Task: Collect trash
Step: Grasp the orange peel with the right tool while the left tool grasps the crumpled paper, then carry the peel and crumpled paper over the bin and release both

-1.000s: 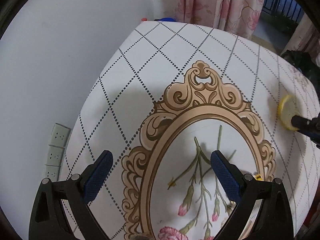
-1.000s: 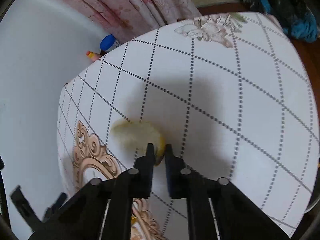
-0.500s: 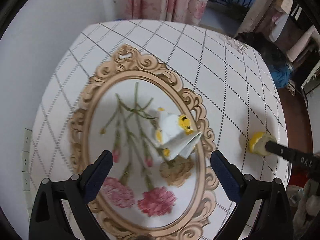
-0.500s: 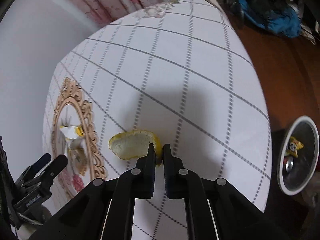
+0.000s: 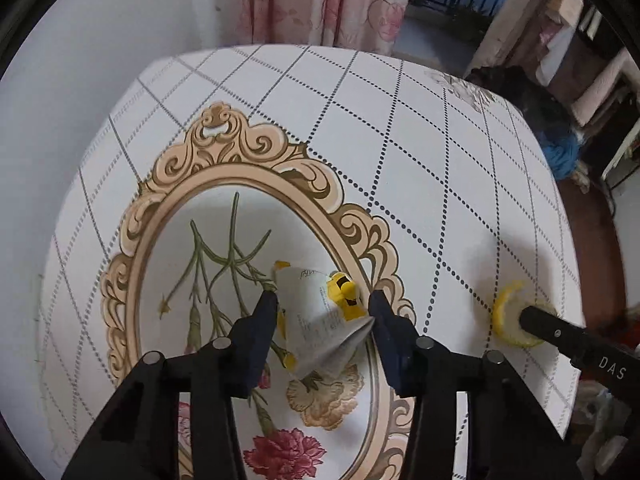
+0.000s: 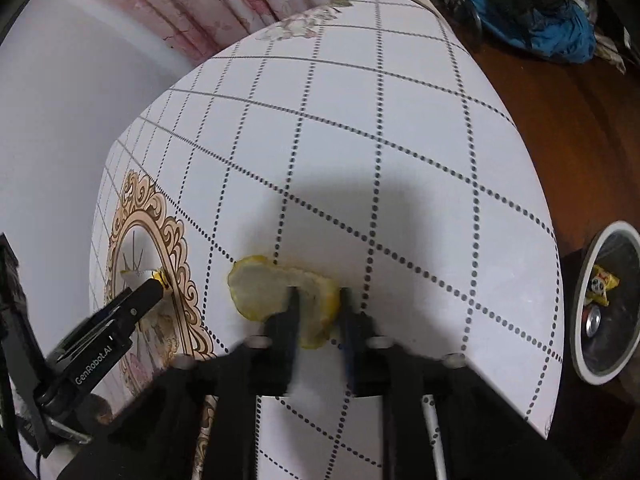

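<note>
Table (image 5: 400, 152), covered by a gridded cloth with an oval flower print, is seen from both wrist views; 2 trash items are left on it. Bin (image 6: 582, 280), on the floor off the table edge, lies to the right of the right gripper (image 6: 316, 300) and well apart from it; a yellow wrapper and what looks like a can end are seen inside. Crumpled carton (image 5: 320, 312), white with yellow print, lies directly between the left gripper (image 5: 323, 312) fingers, long axis running roughly across the gap; the jaws are apart, both pads at or nearly at its sides, contact cannot be confirmed. Peel (image 6: 276, 292), a curved yellow strip, lies at the right gripper tips, long axis running left from the gap; its right end sits between the fingers, which are parted around it, not clamped. Judged next: closing on each item, then carry to the bin, for which the right gripper is nearer. Risk: the thin peel could slip out on lift.
</note>
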A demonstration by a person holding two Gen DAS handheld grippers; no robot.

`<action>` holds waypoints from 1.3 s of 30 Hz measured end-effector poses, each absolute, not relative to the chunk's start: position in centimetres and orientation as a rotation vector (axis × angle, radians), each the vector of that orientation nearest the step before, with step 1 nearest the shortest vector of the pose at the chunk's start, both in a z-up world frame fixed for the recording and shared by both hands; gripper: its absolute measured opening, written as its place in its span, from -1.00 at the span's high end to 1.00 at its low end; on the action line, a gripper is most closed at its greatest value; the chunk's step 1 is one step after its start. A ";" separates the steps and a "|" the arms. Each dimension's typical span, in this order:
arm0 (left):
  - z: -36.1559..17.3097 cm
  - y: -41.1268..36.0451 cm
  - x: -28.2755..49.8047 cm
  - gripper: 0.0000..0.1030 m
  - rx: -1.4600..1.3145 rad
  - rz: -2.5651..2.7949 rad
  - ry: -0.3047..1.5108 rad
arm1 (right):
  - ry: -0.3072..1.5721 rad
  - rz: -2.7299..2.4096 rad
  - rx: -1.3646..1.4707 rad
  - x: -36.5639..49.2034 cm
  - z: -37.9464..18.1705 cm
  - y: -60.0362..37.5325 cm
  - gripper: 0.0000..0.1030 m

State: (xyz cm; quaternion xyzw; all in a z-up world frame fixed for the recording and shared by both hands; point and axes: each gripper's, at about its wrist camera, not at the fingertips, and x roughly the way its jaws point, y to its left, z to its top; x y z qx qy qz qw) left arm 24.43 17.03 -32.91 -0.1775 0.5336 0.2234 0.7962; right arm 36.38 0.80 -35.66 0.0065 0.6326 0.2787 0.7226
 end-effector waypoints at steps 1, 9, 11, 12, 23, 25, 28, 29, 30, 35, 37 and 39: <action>-32.8 16.9 24.3 0.20 -0.375 0.483 1.145 | 1.393 0.621 0.008 36.2 -35.6 1.0 0.81; -31.4 16.1 23.0 0.21 -0.343 0.518 1.118 | 1.348 0.640 -0.010 35.5 -34.1 1.3 0.81; -30.7 15.9 22.8 0.21 -0.338 0.522 1.105 | 1.337 0.643 -0.013 35.4 -33.6 1.2 0.82; -30.4 15.8 22.7 0.21 -0.340 0.525 1.099 | 1.330 0.645 -0.014 35.4 -33.2 1.1 0.82; -23.8 12.4 21.2 0.21 -0.313 0.514 0.989 | 1.248 0.682 0.022 34.5 -27.8 -1.0 0.82; -22.3 11.3 21.3 0.21 -0.302 0.498 0.966 | 1.225 0.689 0.036 34.5 -26.3 -2.0 0.82; -19.8 9.3 21.7 0.21 -0.292 0.462 0.927 | 1.191 0.693 0.061 34.6 -24.0 -4.3 0.82; -19.0 8.4 22.0 0.21 -0.284 0.449 0.913 | 1.182 0.692 0.072 34.7 -23.4 -5.1 0.82; -18.1 7.3 22.3 0.21 -0.277 0.431 0.900 | 1.168 0.690 0.084 34.9 -22.4 -6.3 0.82; -15.4 2.3 24.3 0.21 -0.253 0.340 0.858 | 1.112 0.649 0.138 35.7 -19.4 -12.8 0.82; -14.7 -0.2 25.3 0.21 -0.245 0.292 0.846 | 1.094 0.612 0.157 36.3 -18.5 -16.5 0.82; -14.4 -3.1 26.6 0.21 -0.237 0.235 0.846 | 1.084 0.563 0.173 36.9 -18.2 -20.3 0.82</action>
